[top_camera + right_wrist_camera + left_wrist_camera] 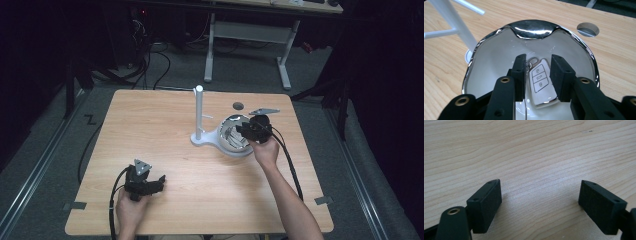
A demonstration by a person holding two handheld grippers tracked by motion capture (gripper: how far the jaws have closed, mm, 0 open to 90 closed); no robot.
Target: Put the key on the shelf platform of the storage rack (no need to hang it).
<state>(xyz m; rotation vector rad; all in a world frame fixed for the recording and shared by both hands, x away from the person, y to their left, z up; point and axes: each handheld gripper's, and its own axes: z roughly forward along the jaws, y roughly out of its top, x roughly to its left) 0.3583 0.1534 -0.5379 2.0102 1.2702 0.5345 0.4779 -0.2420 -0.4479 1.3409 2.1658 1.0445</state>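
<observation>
The key fob (541, 82) lay in the bottom of the chrome-rimmed white dish (584, 53), button face up, its metal ring end pointing away from my right gripper (538, 76). I had that gripper lowered into the dish with its jaws part-open and straddling the fob, one pad on each long side. I could not tell whether the pads were touching it; nothing was lifted.

I judged the fob light and rigid, a smooth plastic shell with a polished trim, so likely to slip on the glossy dish floor if nudged instead of pinched. The long edges looked the best place to take hold, across the narrow width, around the middle buttons. The dish itself looked hard and slick, and I would not have wanted to scrape the jaws along it.

The right gripper view gave me the fob and its buttons plainly. In the high view the dish (225, 145) was a small bright bowl beside the white post stand (199, 117), with the right gripper (254, 131) above it and the fob too small to make out. My left gripper (150, 183) rested near the table's near edge, well apart, and its own view showed the jaws wide open over bare wooden table (529, 152), holding nothing.
</observation>
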